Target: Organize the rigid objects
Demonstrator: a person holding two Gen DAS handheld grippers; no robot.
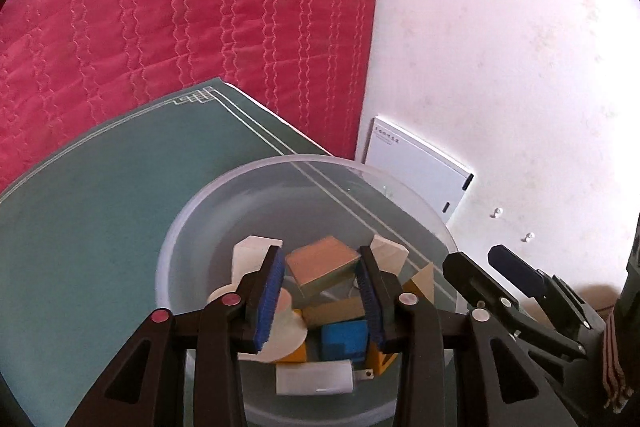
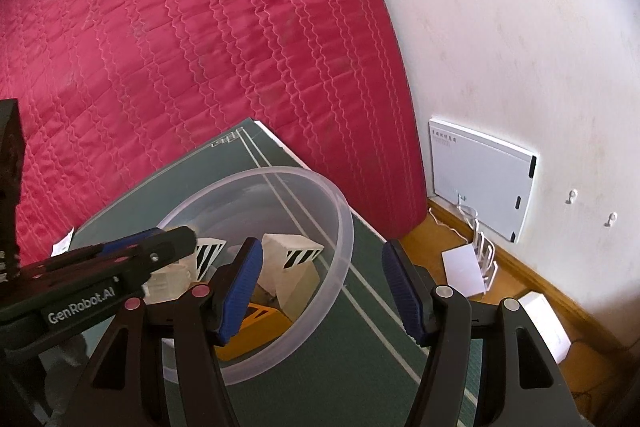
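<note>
A clear plastic bowl point(image 1: 200, 223) stands on a green mat point(image 1: 80, 207) and holds several rigid blocks: a brown cuboid point(image 1: 320, 261), a blue block point(image 1: 344, 341), white shapes point(image 1: 250, 257) and an orange block point(image 2: 250, 327). My left gripper point(image 1: 322, 291) is open, its blue pads just above the blocks, the brown cuboid between them but not clamped. My right gripper point(image 2: 320, 287) is open and empty over the bowl's right rim point(image 2: 344, 227). The left gripper's body point(image 2: 100, 267) shows in the right wrist view; the right gripper's fingers point(image 1: 516, 275) show in the left wrist view.
A red quilted bed cover point(image 1: 180, 7) lies behind the mat. A white wall point(image 2: 520, 27) with a white panel point(image 2: 480, 175) is at the right. Cables and white boxes point(image 2: 464, 267) lie on the wooden floor point(image 2: 440, 227) by the wall.
</note>
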